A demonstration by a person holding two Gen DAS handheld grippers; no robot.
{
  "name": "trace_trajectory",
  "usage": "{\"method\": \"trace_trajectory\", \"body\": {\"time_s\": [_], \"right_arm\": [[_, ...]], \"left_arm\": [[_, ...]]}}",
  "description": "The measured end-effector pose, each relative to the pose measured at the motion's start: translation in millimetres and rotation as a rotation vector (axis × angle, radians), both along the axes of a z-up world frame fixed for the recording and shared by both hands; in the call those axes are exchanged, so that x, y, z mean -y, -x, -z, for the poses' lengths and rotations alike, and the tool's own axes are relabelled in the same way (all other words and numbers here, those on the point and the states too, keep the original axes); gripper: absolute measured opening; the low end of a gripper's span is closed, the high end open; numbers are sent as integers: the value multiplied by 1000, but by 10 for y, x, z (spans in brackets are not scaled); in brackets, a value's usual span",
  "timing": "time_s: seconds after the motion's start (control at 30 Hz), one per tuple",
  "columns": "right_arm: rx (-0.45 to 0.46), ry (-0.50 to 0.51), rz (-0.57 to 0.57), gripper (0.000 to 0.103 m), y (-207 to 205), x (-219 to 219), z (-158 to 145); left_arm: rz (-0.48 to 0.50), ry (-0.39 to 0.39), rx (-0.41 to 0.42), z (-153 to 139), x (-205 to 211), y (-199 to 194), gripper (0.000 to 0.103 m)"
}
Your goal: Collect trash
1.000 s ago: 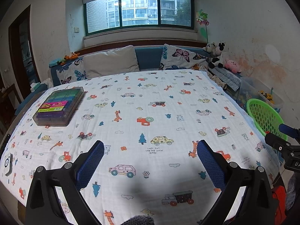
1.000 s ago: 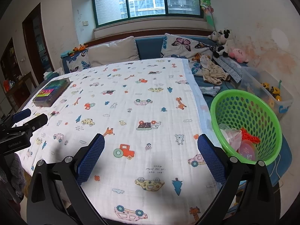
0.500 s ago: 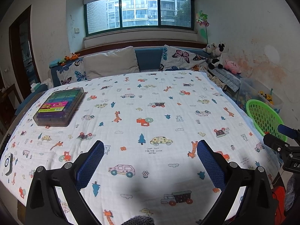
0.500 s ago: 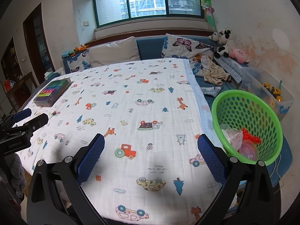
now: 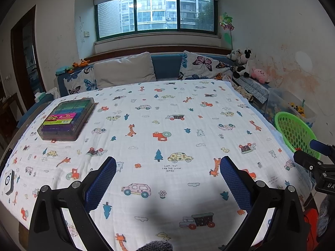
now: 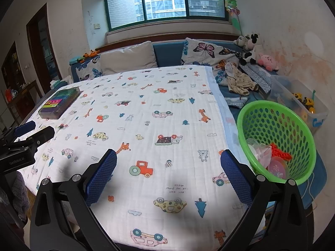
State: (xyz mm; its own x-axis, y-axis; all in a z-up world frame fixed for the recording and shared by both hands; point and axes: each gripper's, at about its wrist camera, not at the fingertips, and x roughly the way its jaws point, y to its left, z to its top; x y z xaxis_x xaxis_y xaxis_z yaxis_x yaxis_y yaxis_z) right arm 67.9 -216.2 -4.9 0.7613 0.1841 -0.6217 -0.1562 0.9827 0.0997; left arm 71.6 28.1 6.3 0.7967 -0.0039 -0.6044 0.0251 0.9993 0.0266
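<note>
A green plastic basket [image 6: 278, 142] stands off the table's right edge, also seen in the left wrist view [image 5: 297, 133]. It holds trash: clear plastic wrap [image 6: 258, 150], a red-orange piece [image 6: 279, 153] and a pink round lid [image 6: 277, 166]. My left gripper [image 5: 167, 167] is open and empty above the near part of the cartoon-print cloth [image 5: 167, 125]. My right gripper [image 6: 168, 161] is open and empty above the cloth's near right part, left of the basket. Each gripper shows at the edge of the other's view.
A clear box of coloured items [image 5: 67, 119] lies on the cloth at the far left. A small white device [image 5: 8, 182] sits at the near left edge. Behind the table are a sofa with cushions [image 5: 125, 71], plush toys [image 5: 247, 64] and a clear toy bin [image 6: 303, 106].
Both views have shifted only slightly; the basket has slid a little right in the left wrist view. Both grippers stay open and empty.
</note>
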Motion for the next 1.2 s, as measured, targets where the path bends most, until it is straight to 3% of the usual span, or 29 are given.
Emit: {"method": "trace_trajectory", "body": {"time_s": [1.2], "right_arm": [[5,-10,5,98,18,4,-7]], "left_arm": [[-18,-16,36,-28,53,60,96]]}}
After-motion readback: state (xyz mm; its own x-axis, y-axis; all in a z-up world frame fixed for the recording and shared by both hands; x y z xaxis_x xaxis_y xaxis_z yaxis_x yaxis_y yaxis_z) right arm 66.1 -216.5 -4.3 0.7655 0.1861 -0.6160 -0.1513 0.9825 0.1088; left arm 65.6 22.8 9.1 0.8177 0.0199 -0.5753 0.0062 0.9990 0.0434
